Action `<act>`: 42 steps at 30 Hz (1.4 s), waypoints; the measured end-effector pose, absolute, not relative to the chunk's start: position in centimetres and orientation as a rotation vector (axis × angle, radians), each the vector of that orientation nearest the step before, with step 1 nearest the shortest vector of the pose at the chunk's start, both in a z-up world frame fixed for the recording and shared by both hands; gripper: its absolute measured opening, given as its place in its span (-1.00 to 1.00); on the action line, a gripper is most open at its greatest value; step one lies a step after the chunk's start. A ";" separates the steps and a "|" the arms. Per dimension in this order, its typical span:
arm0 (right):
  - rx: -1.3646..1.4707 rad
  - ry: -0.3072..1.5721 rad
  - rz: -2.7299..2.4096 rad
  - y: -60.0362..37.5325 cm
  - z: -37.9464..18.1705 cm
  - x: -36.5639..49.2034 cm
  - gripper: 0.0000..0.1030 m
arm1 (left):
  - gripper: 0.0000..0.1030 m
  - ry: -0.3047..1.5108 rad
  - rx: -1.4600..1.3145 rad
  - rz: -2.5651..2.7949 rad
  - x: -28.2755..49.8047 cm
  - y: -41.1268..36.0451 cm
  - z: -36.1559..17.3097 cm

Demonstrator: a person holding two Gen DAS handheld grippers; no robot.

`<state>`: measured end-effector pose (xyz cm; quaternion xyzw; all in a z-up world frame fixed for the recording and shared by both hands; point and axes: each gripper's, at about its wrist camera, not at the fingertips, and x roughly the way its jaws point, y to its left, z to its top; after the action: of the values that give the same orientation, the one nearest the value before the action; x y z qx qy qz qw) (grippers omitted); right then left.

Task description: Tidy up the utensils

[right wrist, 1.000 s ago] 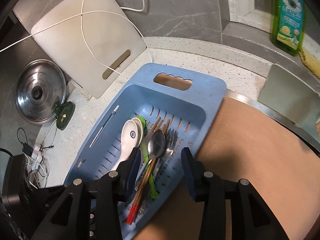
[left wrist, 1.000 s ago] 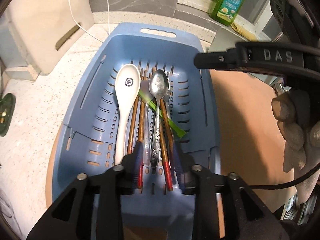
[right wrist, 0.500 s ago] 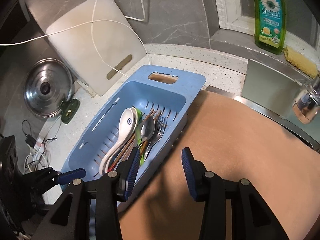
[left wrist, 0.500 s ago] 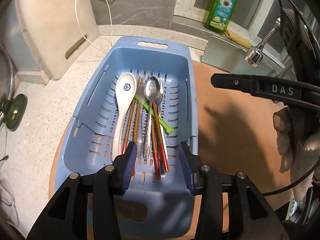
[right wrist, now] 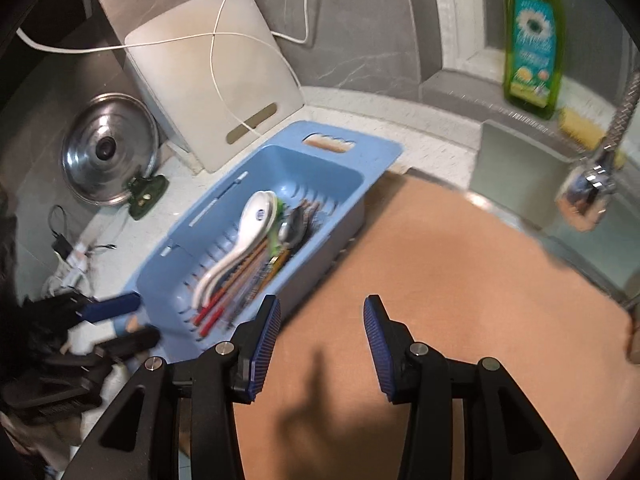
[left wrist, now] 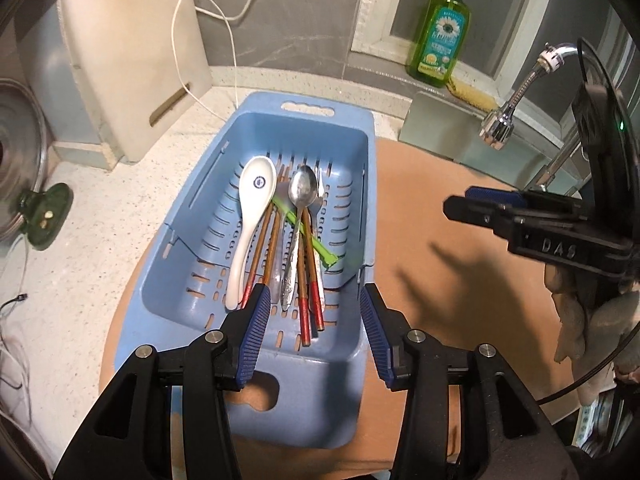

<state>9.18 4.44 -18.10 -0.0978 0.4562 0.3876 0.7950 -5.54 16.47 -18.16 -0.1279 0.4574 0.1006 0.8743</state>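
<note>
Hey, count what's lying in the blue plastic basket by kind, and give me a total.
White ceramic spoon: 1
Shiny metal spoon: 1
Metal fork, mostly hidden: 1
Green plastic utensil: 1
Red-tipped brown wooden chopsticks: 4 visible
Total: 8

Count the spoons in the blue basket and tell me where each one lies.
2. The white ceramic spoon lies along the left of the pile in the blue basket; the metal spoon lies beside it on the right, over the chopsticks. Others could be hidden underneath.
</note>
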 end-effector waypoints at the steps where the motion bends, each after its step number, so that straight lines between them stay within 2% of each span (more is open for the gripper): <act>1: -0.212 0.981 0.825 4.1 -18.0 9.2 -0.23 | -0.11 0.950 -0.266 0.211 -5.7 16.3 -17.9; 3: -0.212 0.994 0.810 3.5 -17.8 9.3 -0.23 | -0.04 0.939 -0.266 0.214 -5.9 16.1 -17.4; 6: -0.223 0.989 0.787 2.6 -17.5 9.1 -0.23 | 0.21 0.919 -0.262 0.233 -6.2 15.7 -16.8; 18: -0.235 0.923 0.779 0.0 -14.9 7.2 -0.21 | 0.27 0.846 -0.289 0.317 -7.7 15.0 -14.0; 20: -0.226 0.905 0.777 -0.3 -14.3 6.8 -0.03 | 0.27 0.831 -0.290 0.325 -8.1 14.7 -13.5; 23: -0.223 0.859 0.767 -0.9 -13.1 6.0 0.10 | 0.40 0.810 -0.292 0.336 -8.5 14.4 -12.8; 25: -0.221 0.839 0.768 -1.1 -12.4 5.6 0.13 | 0.41 0.796 -0.293 0.345 -8.8 14.3 -12.4; 29: -0.200 0.806 0.767 -1.7 -11.2 5.0 0.40 | 0.41 0.777 -0.293 0.350 -9.3 13.8 -11.6; 32: -0.172 0.788 0.767 -2.3 -10.5 4.7 0.52 | 0.41 0.765 -0.282 0.358 -9.5 13.3 -11.1; 42: -0.156 0.770 0.766 -2.9 -9.6 4.2 0.54 | 0.41 0.727 -0.261 0.366 -10.1 12.6 -9.9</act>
<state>4.21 -2.85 -9.58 -0.0741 0.3659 0.3640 0.8533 -10.11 12.62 -9.95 -0.1264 0.3524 0.1775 0.9101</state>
